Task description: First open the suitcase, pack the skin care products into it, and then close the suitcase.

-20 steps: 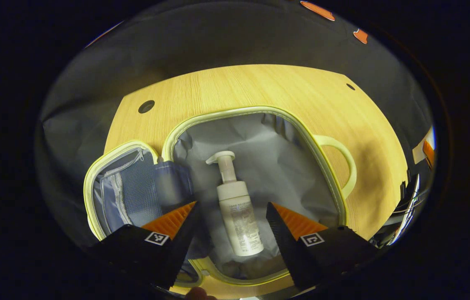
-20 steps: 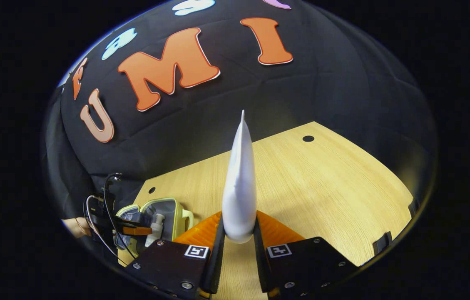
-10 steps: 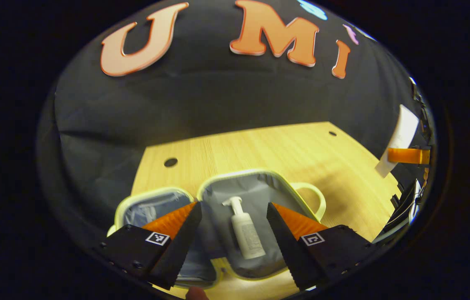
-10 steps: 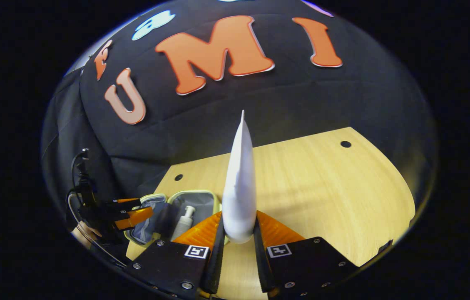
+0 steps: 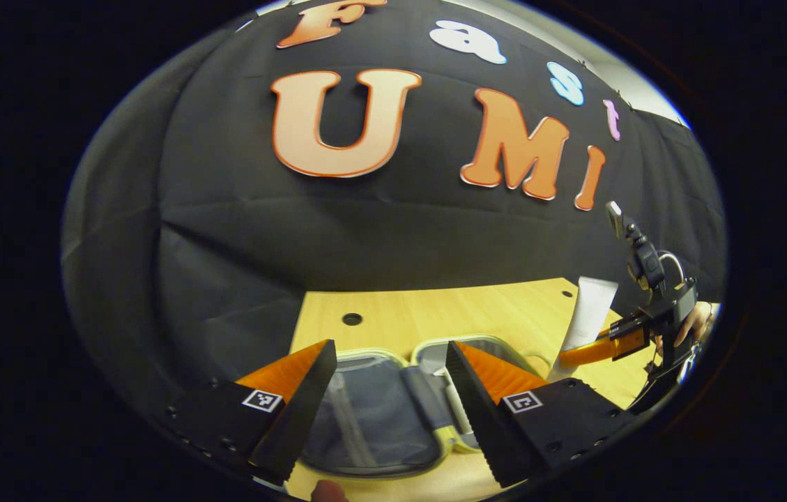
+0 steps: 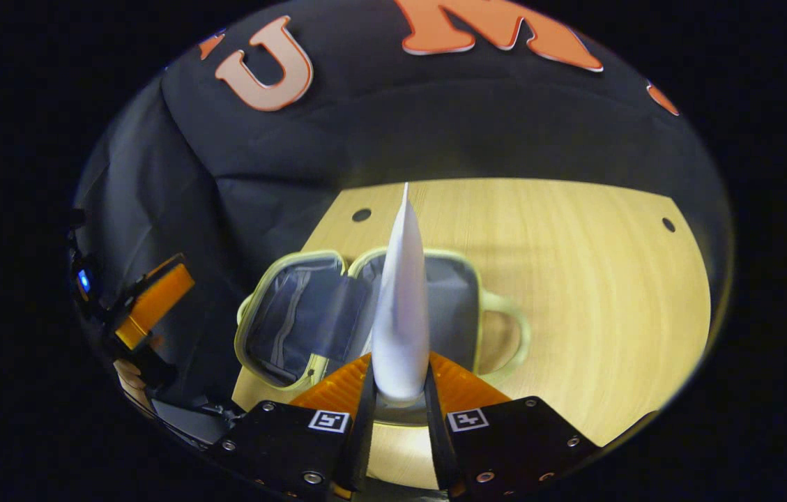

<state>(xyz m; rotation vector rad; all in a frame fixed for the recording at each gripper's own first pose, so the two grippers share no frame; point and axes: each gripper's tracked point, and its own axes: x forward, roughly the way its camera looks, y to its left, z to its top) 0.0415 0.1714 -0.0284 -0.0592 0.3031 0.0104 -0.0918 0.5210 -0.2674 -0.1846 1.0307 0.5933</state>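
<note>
In the left gripper view the left gripper [image 5: 386,390] hangs with its jaws spread wide and empty over the opened suitcase [image 5: 372,425] at the table's [image 5: 477,314] near edge, and the pump bottle [image 5: 454,411] inside is mostly hidden behind its right finger. In the right gripper view the right gripper [image 6: 399,397] is clamped on a white tube [image 6: 401,307] standing above the case's handle-side half, so I can't really see what's underneath. If it lets go from here, I'd guess the tube could hit the rim and bounce onto the table.

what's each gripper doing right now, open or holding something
Left gripper: open, empty, above the open suitcase.
Right gripper: shut on the white tube, over the suitcase.
</note>
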